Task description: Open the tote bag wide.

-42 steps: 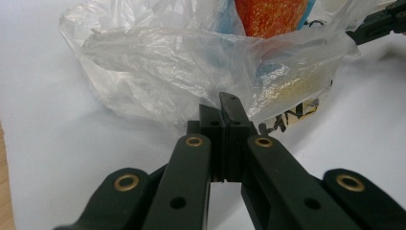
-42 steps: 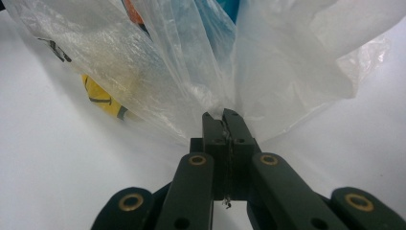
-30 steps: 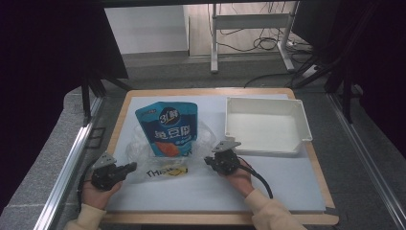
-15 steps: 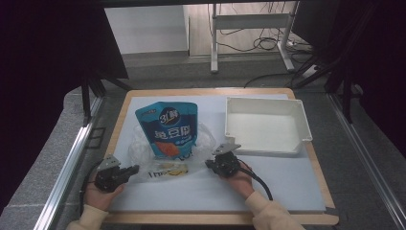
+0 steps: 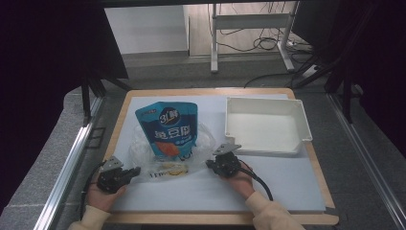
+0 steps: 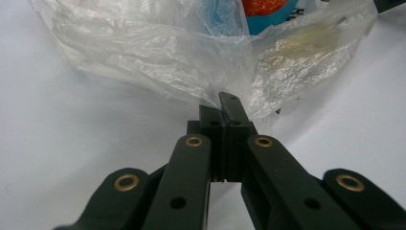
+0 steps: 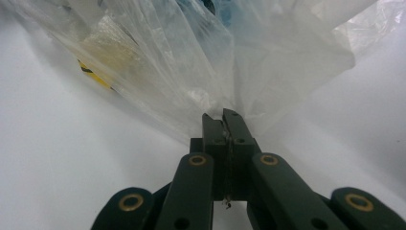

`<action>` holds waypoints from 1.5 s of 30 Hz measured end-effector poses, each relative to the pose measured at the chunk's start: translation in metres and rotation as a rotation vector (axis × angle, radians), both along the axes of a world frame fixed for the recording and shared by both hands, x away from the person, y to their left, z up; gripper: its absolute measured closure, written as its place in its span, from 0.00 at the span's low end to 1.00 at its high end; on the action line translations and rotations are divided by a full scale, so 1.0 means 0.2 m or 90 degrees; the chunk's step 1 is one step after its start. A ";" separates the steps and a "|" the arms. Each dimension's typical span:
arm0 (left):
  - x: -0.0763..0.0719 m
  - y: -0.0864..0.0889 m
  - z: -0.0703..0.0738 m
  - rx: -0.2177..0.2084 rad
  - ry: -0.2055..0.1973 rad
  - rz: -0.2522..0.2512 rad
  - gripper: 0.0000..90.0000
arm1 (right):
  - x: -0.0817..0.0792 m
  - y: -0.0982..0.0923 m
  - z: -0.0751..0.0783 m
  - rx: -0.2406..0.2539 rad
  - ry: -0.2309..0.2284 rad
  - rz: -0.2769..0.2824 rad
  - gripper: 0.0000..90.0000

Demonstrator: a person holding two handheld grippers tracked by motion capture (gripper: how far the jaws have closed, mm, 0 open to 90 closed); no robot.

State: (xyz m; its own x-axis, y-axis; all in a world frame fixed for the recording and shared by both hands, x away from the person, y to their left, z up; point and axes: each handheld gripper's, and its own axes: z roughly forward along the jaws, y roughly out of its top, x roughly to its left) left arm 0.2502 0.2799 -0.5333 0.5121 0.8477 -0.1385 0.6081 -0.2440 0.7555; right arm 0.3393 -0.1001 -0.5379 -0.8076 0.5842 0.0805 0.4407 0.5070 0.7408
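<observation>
Lying flat near the middle of the white sheet-covered wooden table (image 5: 287, 191), a crumpled clear plastic bag (image 5: 143, 148) is seen in the high view, with a blue stand-up snack pouch (image 5: 168, 127) resting partly inside it, the pouch's top end pointing away from the person. Yellow print is visible through the film near the bag's front edge. The bag's near left corner is pinched by the left gripper (image 5: 135, 170), which is held in the person's left hand (image 5: 103, 191) at the table's front left. In the left gripper view, the two black jaws are pressed together with a gathered fold of the clear film caught between their tips (image 6: 225, 108), and the pouch's blue and orange print is seen beyond through the plastic. The bag's near right corner is clamped in the same way by the right gripper (image 5: 208, 164), held in the right hand (image 5: 239, 177), a cream sleeve showing at the wrist. In the right gripper view, its jaws are closed on a bunched pleat of film (image 7: 222, 120), which fans upward and outward from the tips. A white rectangular plastic tray (image 5: 297, 112) is set at the table's far right, apart from the bag, just beyond the right gripper.
</observation>
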 end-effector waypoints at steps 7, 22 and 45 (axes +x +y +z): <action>0.01 -0.01 -0.04 0.007 0.015 -0.003 1.00 | 0.00 0.00 0.00 0.001 -0.002 0.000 0.98; 0.02 -0.03 -0.07 0.027 0.029 -0.002 1.00 | 0.00 0.00 0.00 -0.007 -0.011 0.002 0.98; 0.03 -0.04 -0.08 0.028 0.031 -0.004 1.00 | -0.05 -0.06 0.09 0.032 -0.028 -0.002 0.62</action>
